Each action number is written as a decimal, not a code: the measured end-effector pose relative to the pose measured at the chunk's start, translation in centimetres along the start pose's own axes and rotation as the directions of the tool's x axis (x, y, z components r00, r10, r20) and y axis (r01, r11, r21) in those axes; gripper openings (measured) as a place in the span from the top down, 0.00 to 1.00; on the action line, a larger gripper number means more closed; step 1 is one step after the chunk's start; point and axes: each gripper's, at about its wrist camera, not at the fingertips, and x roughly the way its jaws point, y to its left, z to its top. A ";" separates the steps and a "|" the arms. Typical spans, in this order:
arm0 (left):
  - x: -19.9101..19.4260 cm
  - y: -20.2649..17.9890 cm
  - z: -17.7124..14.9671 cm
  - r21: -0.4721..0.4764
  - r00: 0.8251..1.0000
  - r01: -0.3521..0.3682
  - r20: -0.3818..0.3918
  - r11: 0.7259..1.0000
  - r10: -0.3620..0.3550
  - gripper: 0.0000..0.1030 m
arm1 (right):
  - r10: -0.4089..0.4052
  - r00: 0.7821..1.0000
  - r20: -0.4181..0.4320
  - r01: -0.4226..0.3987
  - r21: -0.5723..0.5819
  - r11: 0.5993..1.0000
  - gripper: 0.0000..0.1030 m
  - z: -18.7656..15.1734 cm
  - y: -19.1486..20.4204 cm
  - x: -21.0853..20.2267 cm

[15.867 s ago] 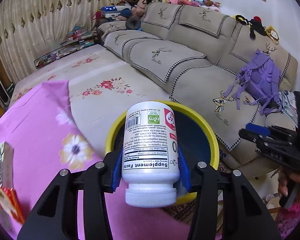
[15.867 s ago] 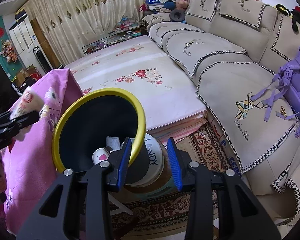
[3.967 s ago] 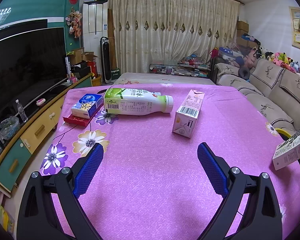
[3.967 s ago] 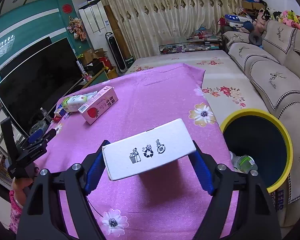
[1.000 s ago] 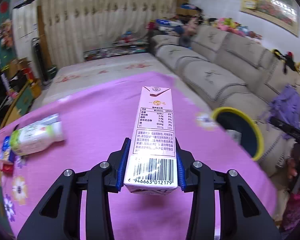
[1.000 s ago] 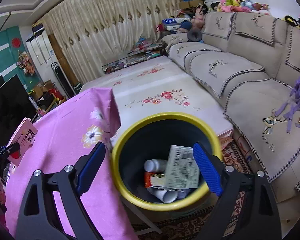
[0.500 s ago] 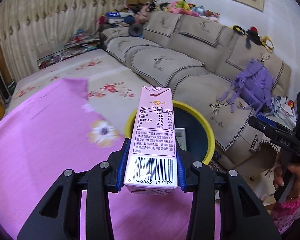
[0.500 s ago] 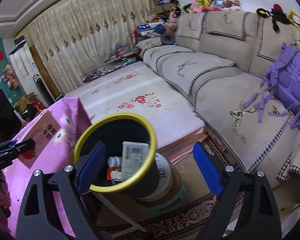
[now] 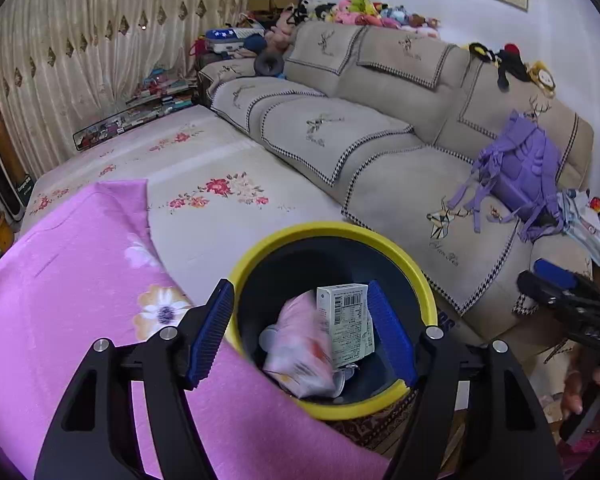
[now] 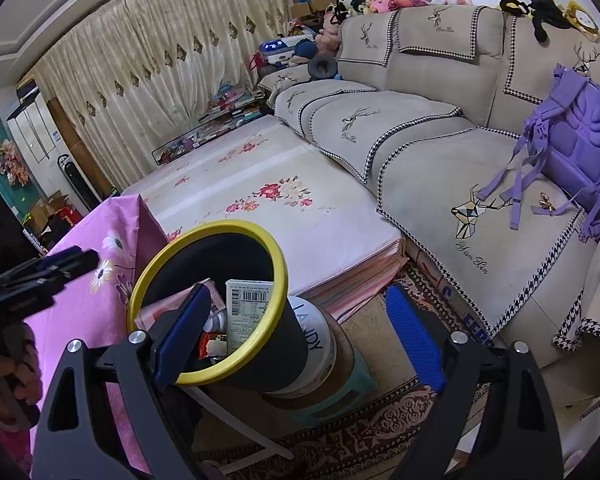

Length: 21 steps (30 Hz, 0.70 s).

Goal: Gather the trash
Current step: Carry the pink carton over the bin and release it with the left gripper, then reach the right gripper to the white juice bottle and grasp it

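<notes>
My left gripper [image 9: 300,292] hangs over the yellow-rimmed dark bin [image 9: 332,228], its jaws opening with nothing pressed between the pads. Below them a pink carton [image 9: 300,340], blurred, is dropping into the bin beside a white barcoded box [image 9: 346,320]. In the right wrist view the same carton [image 10: 168,304] and box [image 10: 246,312] show inside the bin [image 10: 204,228]. My right gripper [image 10: 300,292] is open and empty, beside the bin and slightly past it. The right gripper [image 9: 560,284] shows at the left wrist view's right edge. The left gripper [image 10: 60,264] shows at the right wrist view's left edge.
The table with the pink floral cloth [image 9: 60,280] borders the bin on the left. The bin rests on a white bucket [image 10: 316,344] over a green stool on a patterned rug. Behind are a flowered mattress [image 9: 204,168], a beige sofa [image 9: 340,128] and a purple backpack [image 9: 520,168].
My left gripper moved out over the bin and spread its jaws; the pink carton left them and fell into the bin. The right gripper swung a little past the bin.
</notes>
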 end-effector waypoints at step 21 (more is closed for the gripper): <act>-20.7 17.9 -16.8 -0.268 0.868 -0.419 0.162 0.868 0.469 0.14 | 0.126 0.990 -0.066 -0.137 -0.208 0.969 0.18 -0.9 12.5 1.3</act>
